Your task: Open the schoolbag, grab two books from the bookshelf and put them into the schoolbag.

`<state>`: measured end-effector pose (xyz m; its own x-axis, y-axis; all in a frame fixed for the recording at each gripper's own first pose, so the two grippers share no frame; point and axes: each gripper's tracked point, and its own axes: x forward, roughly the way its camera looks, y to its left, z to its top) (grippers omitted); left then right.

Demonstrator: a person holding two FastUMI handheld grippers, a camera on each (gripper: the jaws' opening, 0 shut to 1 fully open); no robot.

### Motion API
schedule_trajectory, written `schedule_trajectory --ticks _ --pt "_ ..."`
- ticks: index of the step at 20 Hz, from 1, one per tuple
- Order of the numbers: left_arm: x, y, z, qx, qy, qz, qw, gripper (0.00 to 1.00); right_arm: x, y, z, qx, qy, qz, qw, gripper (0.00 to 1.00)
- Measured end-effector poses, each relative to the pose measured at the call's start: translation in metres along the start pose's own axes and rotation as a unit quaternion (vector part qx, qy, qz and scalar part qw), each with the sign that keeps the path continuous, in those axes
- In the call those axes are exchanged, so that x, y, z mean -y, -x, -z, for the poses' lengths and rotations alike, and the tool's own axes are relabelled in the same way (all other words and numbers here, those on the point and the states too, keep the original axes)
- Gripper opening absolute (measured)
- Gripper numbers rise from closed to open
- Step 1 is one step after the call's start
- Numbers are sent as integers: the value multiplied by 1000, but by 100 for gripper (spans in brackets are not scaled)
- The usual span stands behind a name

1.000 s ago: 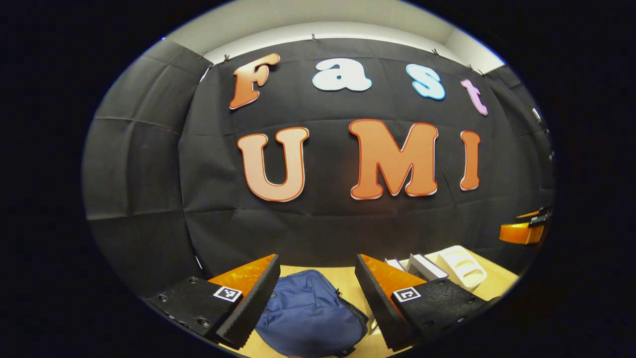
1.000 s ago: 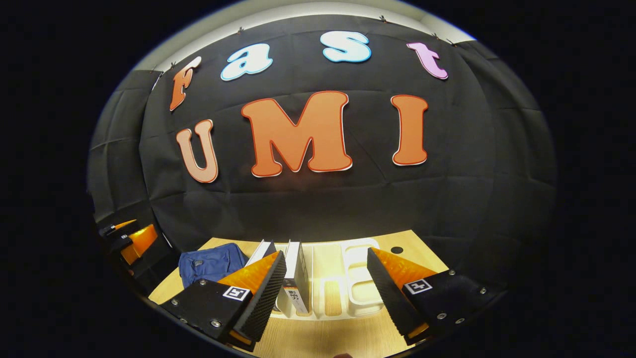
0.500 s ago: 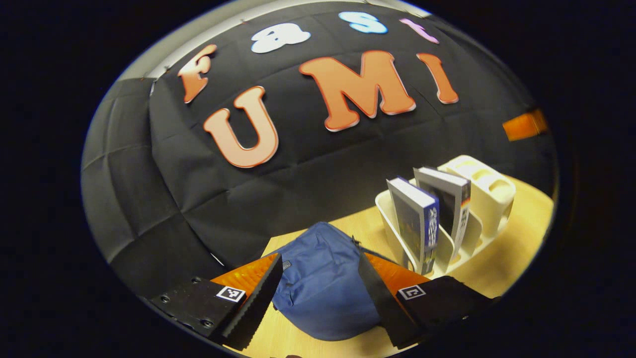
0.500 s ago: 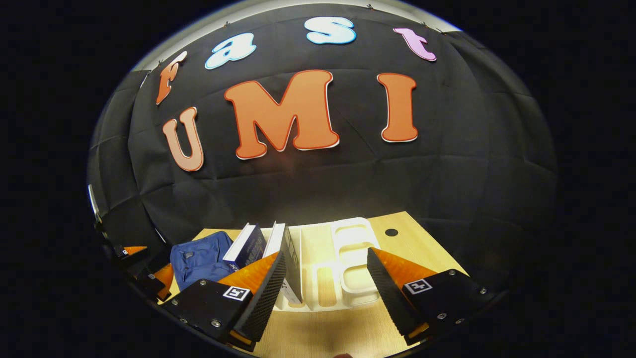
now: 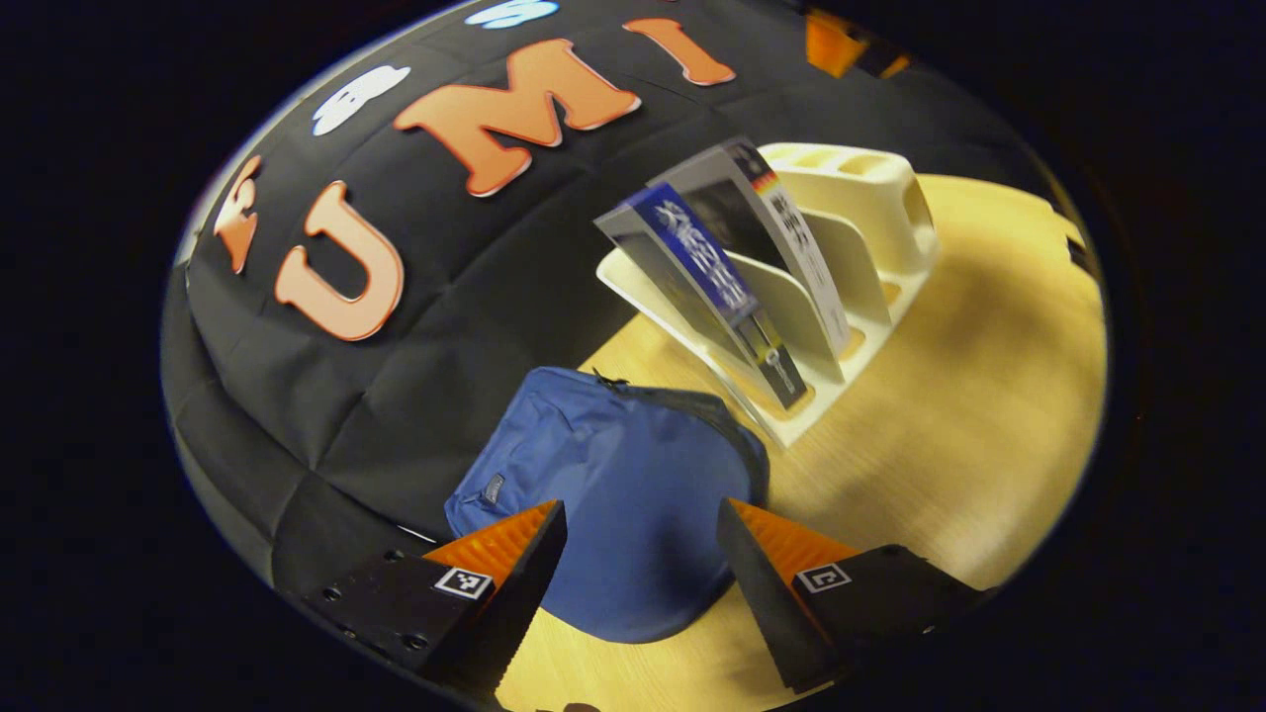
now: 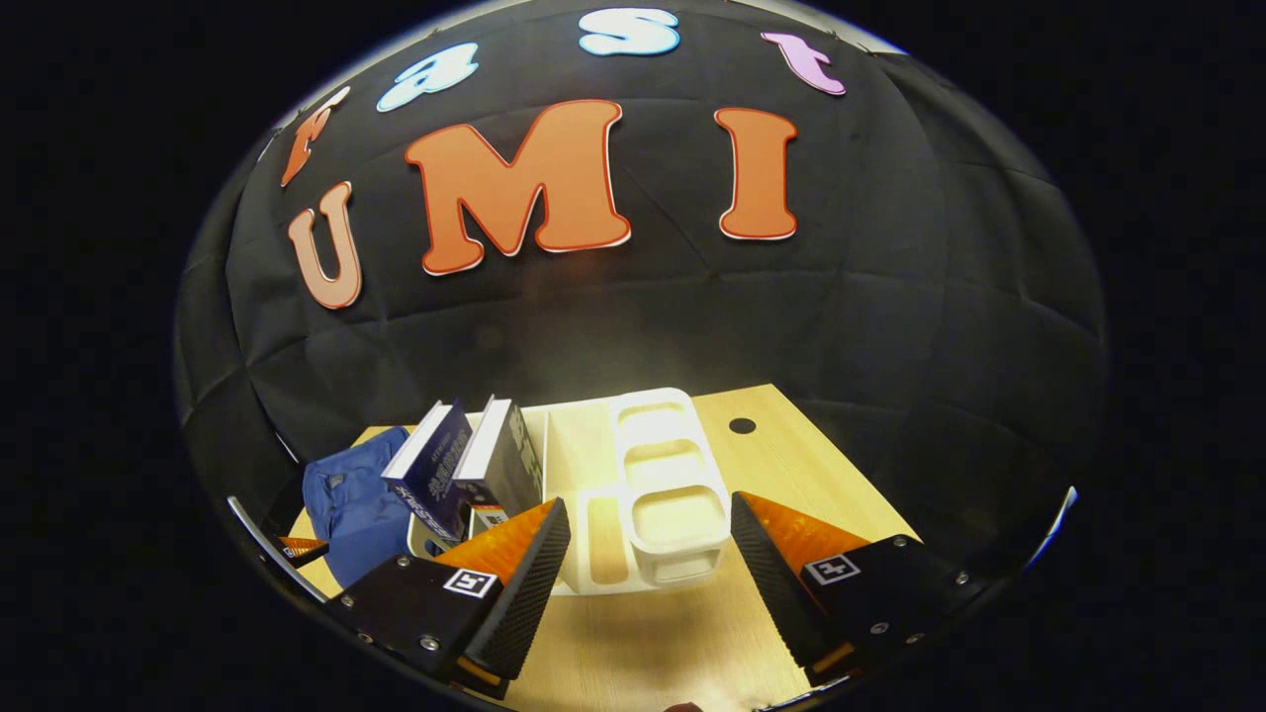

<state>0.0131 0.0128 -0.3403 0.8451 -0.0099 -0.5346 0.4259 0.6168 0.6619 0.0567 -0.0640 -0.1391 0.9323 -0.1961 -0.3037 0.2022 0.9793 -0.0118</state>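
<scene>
Jaws spread and empty, the left gripper [image 5: 641,539] has swung down over the still-closed blue schoolbag [image 5: 613,494], opening about to begin, while the right gripper [image 6: 648,554], likewise spread, drifts toward the bookshelf [image 6: 643,494] and its two books [image 6: 465,470].

A light wooden table [image 6: 791,465] stands against the black cloth wall. On it, to the left, a blue bag [image 5: 623,494] lies flat. Just right of it stands a cream rack [image 6: 633,494], holding two leaning books [image 6: 465,470]. A small dark hole [image 6: 742,426] marks the far right.
</scene>
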Motion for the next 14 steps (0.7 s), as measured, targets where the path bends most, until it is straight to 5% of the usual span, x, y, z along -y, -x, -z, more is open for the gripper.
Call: schedule_trajectory --ticks 8,14 --pt "29 -25 34 -71 -43 51 995 97 -6 -15 22 -36 5 -2 999 97" --pt "28 -37 52 -102 -46 32 993 97 -5 -16 24 -41 4 -4 999 97"
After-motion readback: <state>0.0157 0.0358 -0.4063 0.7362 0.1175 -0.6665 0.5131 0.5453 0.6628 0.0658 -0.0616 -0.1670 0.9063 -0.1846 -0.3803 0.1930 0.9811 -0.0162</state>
